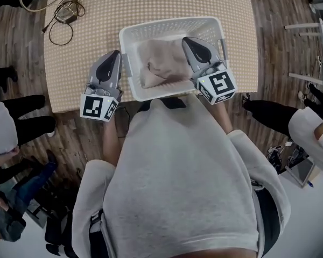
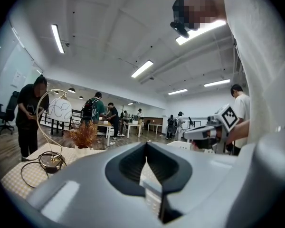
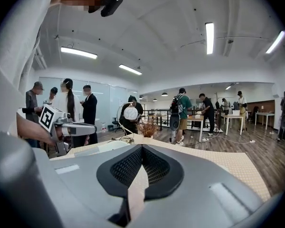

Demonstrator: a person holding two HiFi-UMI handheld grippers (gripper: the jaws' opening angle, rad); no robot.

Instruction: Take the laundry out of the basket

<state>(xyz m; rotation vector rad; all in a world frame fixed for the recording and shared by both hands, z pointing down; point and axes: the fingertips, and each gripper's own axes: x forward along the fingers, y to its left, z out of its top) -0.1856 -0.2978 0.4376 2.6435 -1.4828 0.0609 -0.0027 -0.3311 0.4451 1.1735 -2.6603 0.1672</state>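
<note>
A white slatted basket [image 1: 167,24] stands on the beige checked table [image 1: 97,26], near its front edge. A pinkish-beige piece of laundry [image 1: 159,61] lies crumpled inside it. My left gripper [image 1: 114,53] hovers just outside the basket's left wall, its jaws shut and empty. Over the basket's right side, above the cloth, my right gripper [image 1: 186,38] is also shut with nothing in it. In the left gripper view the jaw tips [image 2: 145,144] meet, and the right gripper [image 2: 209,132] shows beyond. The right gripper view shows the same closed tips [image 3: 141,147].
A coiled black cable [image 1: 64,12] lies at the table's far left corner, beside a dried plant [image 2: 83,134]. Several people stand around the table on the wooden floor. White furniture [image 1: 317,42] is at the right. The person's grey sweater fills the lower head view.
</note>
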